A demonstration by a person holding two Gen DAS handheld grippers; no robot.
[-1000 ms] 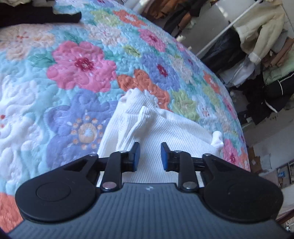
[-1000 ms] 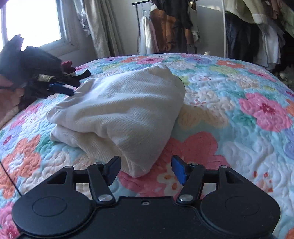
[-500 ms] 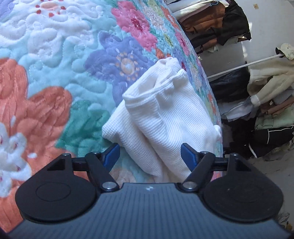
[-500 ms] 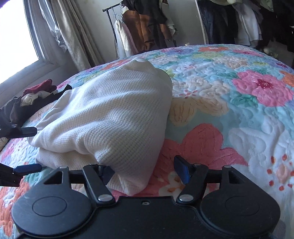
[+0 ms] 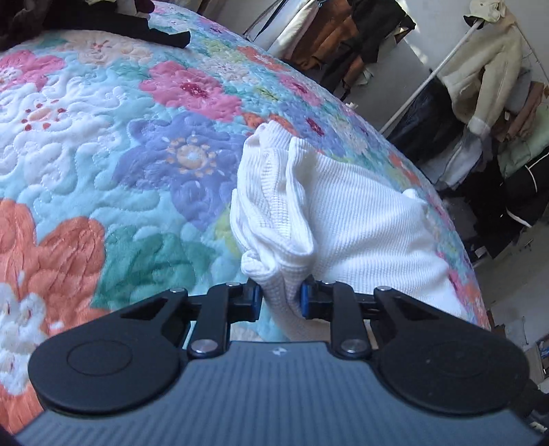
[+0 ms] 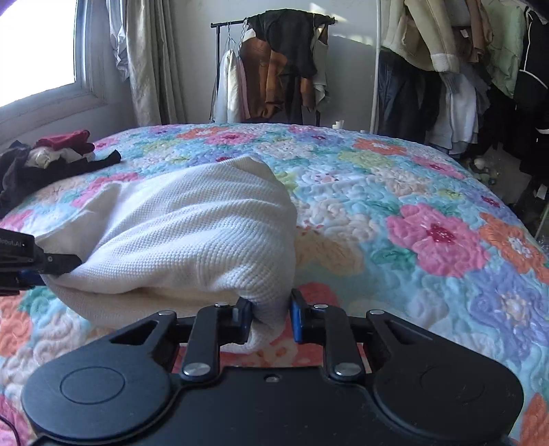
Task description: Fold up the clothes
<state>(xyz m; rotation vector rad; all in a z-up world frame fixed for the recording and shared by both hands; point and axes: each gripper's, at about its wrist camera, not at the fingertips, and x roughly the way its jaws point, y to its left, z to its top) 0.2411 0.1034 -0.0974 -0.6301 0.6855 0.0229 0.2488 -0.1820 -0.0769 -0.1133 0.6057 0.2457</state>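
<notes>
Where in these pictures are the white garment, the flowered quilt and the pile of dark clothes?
white garment [image 6: 192, 233]: right wrist view, on its broad knitted top face.
flowered quilt [image 5: 192, 89]: left wrist view, on a pink flower of its bare surface.
pile of dark clothes [image 6: 51, 157]: right wrist view, on the heap's middle, far left on the bed.

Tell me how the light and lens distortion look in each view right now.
Left wrist view: sun bleaches the white garment, fisheye bows the floral quilt. Right wrist view: the window is blown out, the garment's near side is shaded, and the clothes rack stays sharp.
</notes>
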